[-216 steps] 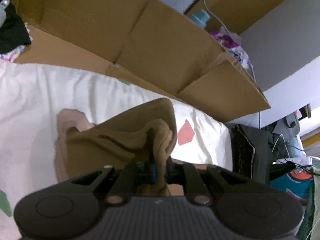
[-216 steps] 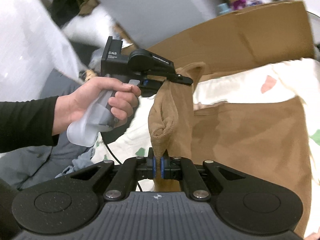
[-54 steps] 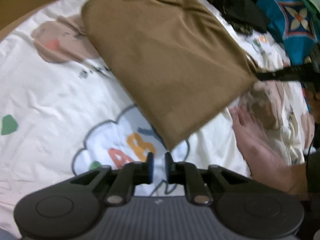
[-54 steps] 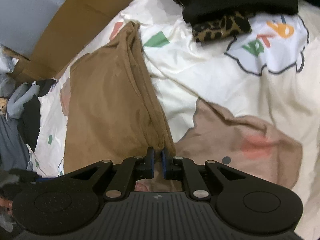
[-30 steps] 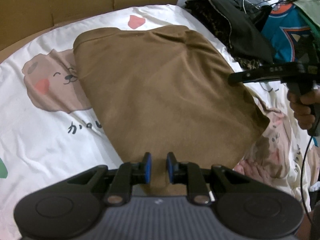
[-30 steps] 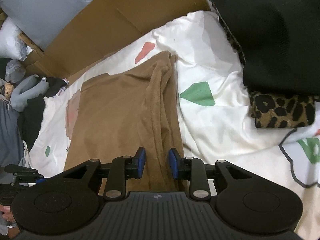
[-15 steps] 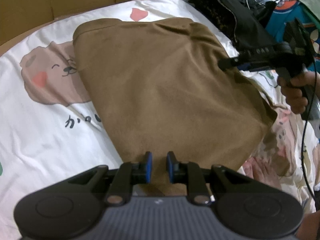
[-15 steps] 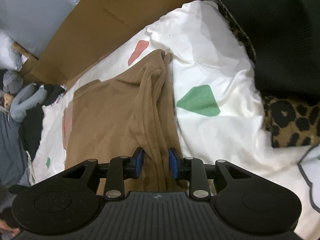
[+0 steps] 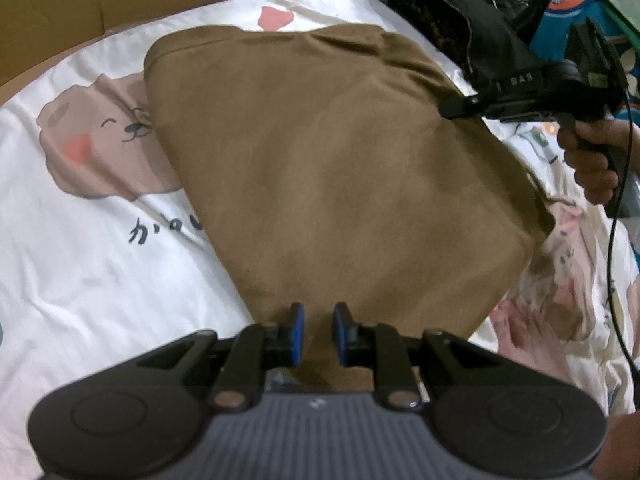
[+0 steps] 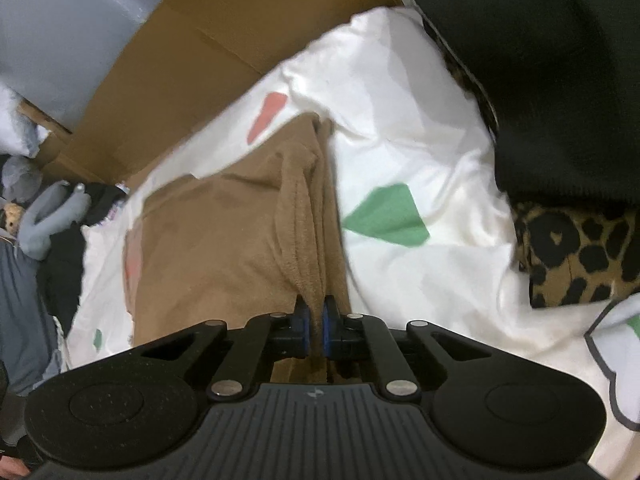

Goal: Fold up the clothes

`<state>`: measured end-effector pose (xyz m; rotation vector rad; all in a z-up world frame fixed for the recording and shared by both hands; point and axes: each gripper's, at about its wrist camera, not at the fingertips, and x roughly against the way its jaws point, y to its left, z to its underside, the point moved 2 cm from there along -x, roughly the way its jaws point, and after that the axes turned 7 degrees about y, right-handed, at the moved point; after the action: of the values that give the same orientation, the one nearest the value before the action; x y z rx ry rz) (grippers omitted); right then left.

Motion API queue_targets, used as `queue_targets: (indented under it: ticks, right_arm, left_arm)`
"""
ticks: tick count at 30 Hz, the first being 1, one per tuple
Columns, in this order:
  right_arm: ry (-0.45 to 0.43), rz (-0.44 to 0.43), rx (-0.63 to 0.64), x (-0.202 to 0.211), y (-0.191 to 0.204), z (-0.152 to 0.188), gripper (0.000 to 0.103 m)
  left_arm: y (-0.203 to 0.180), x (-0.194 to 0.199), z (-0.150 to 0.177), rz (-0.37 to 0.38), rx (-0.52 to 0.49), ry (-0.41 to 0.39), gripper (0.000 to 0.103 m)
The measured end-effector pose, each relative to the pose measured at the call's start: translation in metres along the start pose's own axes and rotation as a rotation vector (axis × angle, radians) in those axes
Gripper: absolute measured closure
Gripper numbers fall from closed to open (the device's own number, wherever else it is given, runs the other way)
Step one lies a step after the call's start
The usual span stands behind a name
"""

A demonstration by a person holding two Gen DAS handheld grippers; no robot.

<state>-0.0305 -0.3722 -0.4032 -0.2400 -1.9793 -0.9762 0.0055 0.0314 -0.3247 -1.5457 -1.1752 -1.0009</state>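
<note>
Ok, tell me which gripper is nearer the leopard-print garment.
Right. The right gripper is clamped on the brown garment's bunched edge, with the leopard-print garment close beside it. The left gripper sits at the brown garment's opposite, near edge.

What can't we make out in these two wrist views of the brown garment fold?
- Left wrist: near corner of the brown garment runs under the left gripper; contact not visible.
- Left wrist: right gripper tip; how much cloth it has is hidden.
- Right wrist: black garment cut off by the frame.
- Right wrist: grey stuffed toy small, edge-distorted.
</note>
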Motion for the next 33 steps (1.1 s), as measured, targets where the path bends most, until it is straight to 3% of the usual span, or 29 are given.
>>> queue_targets:
  ticks: [3, 8, 11, 13, 18, 21, 29, 33]
  right_arm:
    - [0.007, 0.018, -0.014, 0.000, 0.002, -0.004, 0.097]
    - [-0.067, 0.030, 0.048, 0.023, 0.018, -0.016, 0.090]
    - [-0.093, 0.024, 0.058, 0.027, 0.022, -0.025, 0.075]
    - [-0.102, 0.026, 0.067, 0.025, 0.024, -0.030, 0.072]
    - [-0.096, 0.034, 0.060, 0.009, 0.023, -0.044, 0.072]
    - [-0.101, 0.036, 0.047, -0.001, 0.020, -0.052, 0.085]
    - [-0.138, 0.077, 0.038, -0.006, 0.013, -0.071, 0.085]
    - [-0.132, 0.104, 0.060, -0.007, 0.013, -0.078, 0.085]
  left_arm:
    - [0.002, 0.004, 0.000, -0.002, -0.004, 0.007, 0.086]
    - [0.009, 0.018, -0.006, -0.009, -0.013, -0.020, 0.086]
    - [0.014, 0.024, -0.015, -0.021, -0.015, -0.053, 0.086]
    - [0.018, 0.025, -0.025, -0.033, -0.017, -0.077, 0.086]
    - [0.030, 0.027, -0.047, -0.067, -0.006, -0.137, 0.086]
    - [0.037, 0.023, -0.062, -0.086, -0.008, -0.165, 0.086]
    - [0.061, 0.010, -0.106, -0.089, 0.083, -0.205, 0.081]
    - [0.066, 0.006, -0.123, -0.106, 0.066, -0.235, 0.081]
